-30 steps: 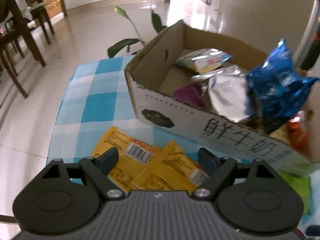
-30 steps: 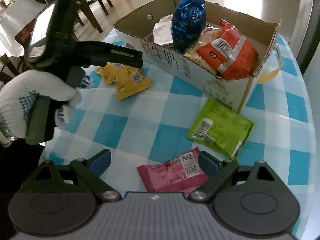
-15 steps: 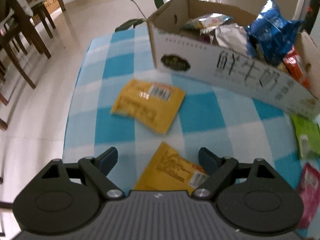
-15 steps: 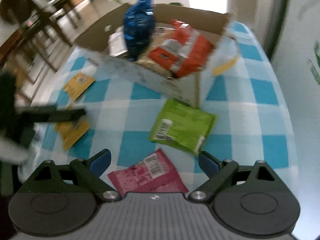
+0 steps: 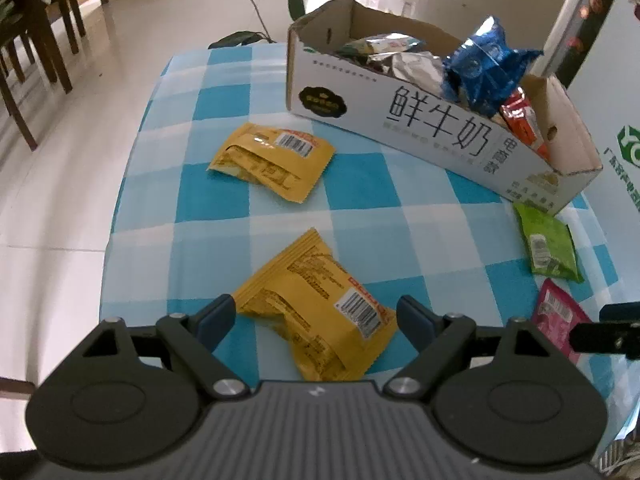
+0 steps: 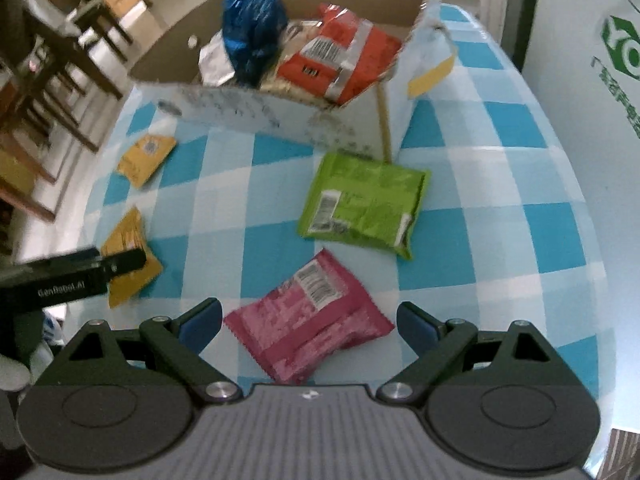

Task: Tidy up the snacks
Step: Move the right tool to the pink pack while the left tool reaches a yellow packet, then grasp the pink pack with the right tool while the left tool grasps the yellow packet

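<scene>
While four flat snack packets lie loose on the blue-checked tabletop (image 5: 360,184), two yellow ones (image 5: 316,312) (image 5: 272,160) sit left, a green one (image 6: 364,204) and a crinkled pink one (image 6: 312,320) right. The left gripper (image 5: 316,320) hangs open over the near yellow packet, the right gripper (image 6: 308,322) open over the pink. Beyond them the cardboard box (image 5: 400,128) holds blue, silver and red bags.

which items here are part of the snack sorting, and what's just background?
Job:
cardboard box
near yellow packet
far yellow packet
green packet
pink packet

Background:
checked tablecloth
chairs
plant
</scene>
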`<act>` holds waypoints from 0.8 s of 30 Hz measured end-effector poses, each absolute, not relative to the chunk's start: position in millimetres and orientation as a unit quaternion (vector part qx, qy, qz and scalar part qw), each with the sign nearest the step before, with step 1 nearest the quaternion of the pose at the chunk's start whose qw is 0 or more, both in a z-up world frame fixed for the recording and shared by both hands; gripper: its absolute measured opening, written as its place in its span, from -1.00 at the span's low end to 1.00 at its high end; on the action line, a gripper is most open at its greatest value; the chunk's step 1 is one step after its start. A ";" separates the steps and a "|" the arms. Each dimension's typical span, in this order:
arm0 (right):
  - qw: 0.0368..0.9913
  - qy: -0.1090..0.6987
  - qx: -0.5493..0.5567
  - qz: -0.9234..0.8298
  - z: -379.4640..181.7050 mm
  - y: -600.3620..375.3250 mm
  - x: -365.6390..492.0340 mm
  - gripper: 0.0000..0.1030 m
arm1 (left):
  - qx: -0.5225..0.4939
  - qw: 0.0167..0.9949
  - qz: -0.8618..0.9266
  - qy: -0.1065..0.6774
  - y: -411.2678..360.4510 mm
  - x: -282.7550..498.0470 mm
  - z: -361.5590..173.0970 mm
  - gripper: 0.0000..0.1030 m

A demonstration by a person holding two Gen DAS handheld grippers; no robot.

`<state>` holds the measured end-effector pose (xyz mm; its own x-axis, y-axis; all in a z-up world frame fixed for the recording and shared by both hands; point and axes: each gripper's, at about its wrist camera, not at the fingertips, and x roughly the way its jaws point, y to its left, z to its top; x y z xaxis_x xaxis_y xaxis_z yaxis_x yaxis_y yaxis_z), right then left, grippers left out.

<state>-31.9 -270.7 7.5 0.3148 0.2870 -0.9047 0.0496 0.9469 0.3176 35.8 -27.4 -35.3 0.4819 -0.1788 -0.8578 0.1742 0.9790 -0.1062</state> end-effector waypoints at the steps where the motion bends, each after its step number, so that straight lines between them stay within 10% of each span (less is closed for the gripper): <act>1: 0.794 0.586 0.143 0.075 5.6 -268.4 -31.2 0.87 | -0.006 0.860 -0.106 0.499 -26.8 37.9 -35.8 0.70; 15: 0.778 0.601 0.181 0.042 -9.4 -252.8 -12.3 0.84 | -0.037 0.851 -0.066 0.519 -25.0 56.9 -49.1 0.74; 24: 0.804 0.572 0.125 0.107 -0.9 -228.6 -8.7 0.22 | -0.020 0.858 -0.063 0.509 -15.4 51.1 -47.8 0.45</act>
<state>-8.7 -228.6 -0.9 0.3224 0.3149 -0.8927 -0.0295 0.9459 0.3231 51.1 -15.4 -47.8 0.4730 -0.1285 -0.8716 0.0885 0.9912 -0.0981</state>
